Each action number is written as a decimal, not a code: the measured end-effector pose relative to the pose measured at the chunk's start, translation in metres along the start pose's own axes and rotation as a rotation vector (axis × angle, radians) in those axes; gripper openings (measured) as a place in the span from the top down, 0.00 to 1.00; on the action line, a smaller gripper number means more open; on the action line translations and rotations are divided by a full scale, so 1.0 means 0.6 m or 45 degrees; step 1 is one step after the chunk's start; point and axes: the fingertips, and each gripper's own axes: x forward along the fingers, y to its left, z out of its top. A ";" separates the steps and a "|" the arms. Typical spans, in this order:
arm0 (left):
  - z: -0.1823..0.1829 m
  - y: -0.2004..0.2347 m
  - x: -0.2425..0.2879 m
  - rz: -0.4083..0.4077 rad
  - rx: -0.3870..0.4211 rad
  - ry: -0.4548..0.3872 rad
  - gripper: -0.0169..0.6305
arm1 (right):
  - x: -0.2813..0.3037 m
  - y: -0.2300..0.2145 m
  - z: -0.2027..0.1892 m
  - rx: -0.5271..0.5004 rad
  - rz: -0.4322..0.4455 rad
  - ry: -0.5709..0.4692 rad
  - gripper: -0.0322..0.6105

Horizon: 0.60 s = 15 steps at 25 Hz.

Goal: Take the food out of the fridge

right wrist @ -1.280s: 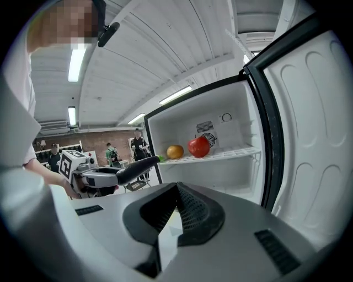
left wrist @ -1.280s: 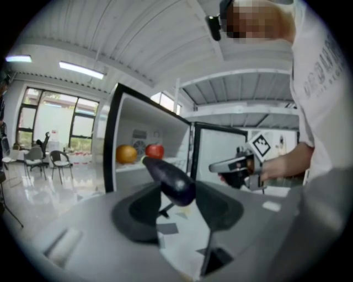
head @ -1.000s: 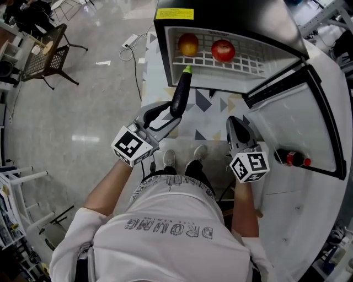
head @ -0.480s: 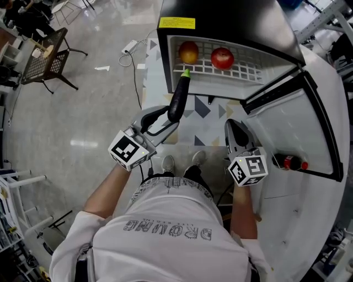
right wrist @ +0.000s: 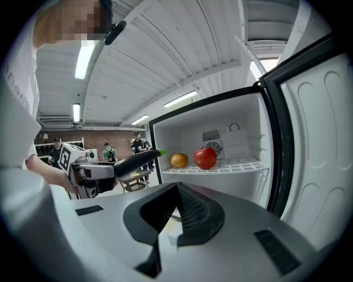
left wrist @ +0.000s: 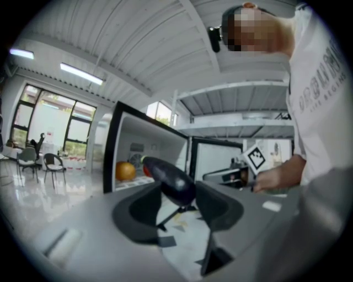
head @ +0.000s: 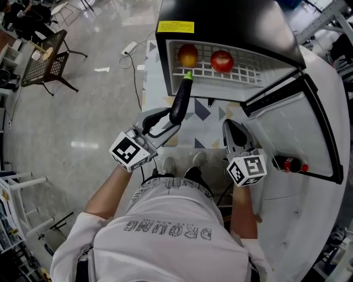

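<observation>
One aubergine [head: 181,96] is gripped by the left gripper [head: 172,120], jaws set wide, at the open fridge [head: 231,25]; the right gripper [head: 231,124] is held closed, empty.

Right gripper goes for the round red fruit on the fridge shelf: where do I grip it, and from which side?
Take the round red fruit across its widest middle, coming level into the open black fridge. It sits free on the white wire shelf, and the round orange fruit stands apart at its left, so both fingers likely fit. The right gripper is shut: open it first.
</observation>
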 end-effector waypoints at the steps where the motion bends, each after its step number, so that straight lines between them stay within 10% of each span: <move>1: 0.000 0.000 0.002 -0.001 -0.002 0.000 0.67 | 0.001 0.000 0.000 -0.001 0.001 0.001 0.95; 15: -0.009 0.004 0.023 -0.014 -0.027 0.011 0.67 | 0.007 -0.012 -0.002 -0.006 0.001 0.018 0.95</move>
